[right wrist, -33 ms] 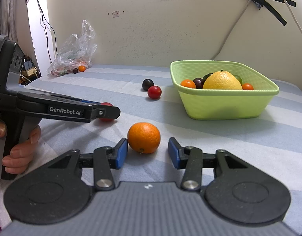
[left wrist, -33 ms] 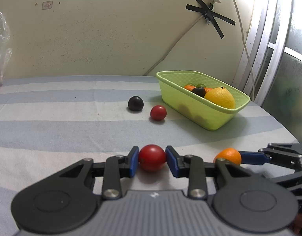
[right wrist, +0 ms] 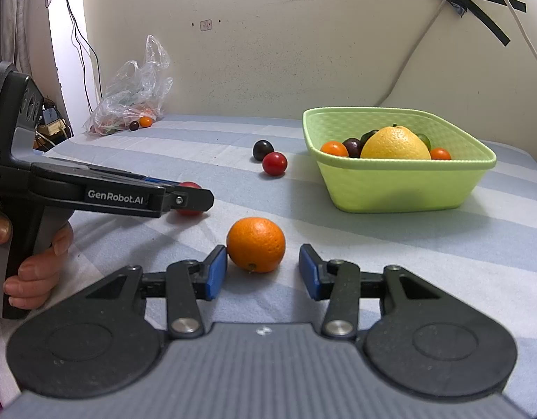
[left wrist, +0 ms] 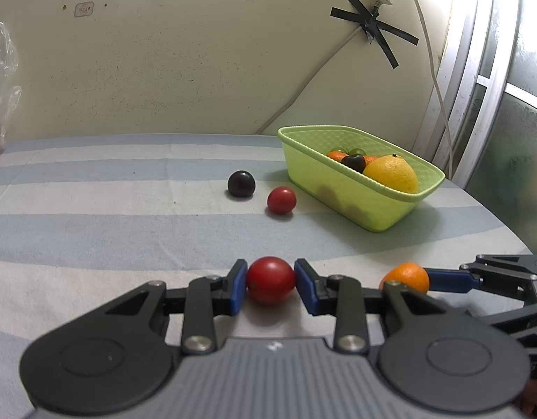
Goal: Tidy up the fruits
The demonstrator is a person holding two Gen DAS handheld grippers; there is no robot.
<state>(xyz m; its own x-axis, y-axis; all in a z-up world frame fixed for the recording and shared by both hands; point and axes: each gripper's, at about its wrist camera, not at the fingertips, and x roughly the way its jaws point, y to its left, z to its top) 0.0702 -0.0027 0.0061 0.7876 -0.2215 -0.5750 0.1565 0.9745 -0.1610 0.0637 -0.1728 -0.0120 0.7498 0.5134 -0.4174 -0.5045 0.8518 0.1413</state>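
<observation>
My left gripper [left wrist: 270, 279] is shut on a red tomato [left wrist: 270, 281] low over the striped cloth; both blue pads press its sides. In the right wrist view, that gripper [right wrist: 195, 199] comes in from the left and hides most of the tomato [right wrist: 189, 185]. An orange [right wrist: 256, 244] lies between the fingers of my right gripper [right wrist: 263, 265], which is open: the left pad is at its skin and the right pad stands clear. Farther back lie a dark plum [left wrist: 241, 184] and a second red tomato [left wrist: 281, 200], beside the green basket [left wrist: 355, 206].
The basket [right wrist: 401, 188] holds a large yellow citrus [right wrist: 396, 145] and several small fruits. A clear plastic bag [right wrist: 135, 101] with small fruits lies at the back left by the wall. A person's hand [right wrist: 34, 265] grips the left handle. A window frame [left wrist: 478, 70] rises on the right.
</observation>
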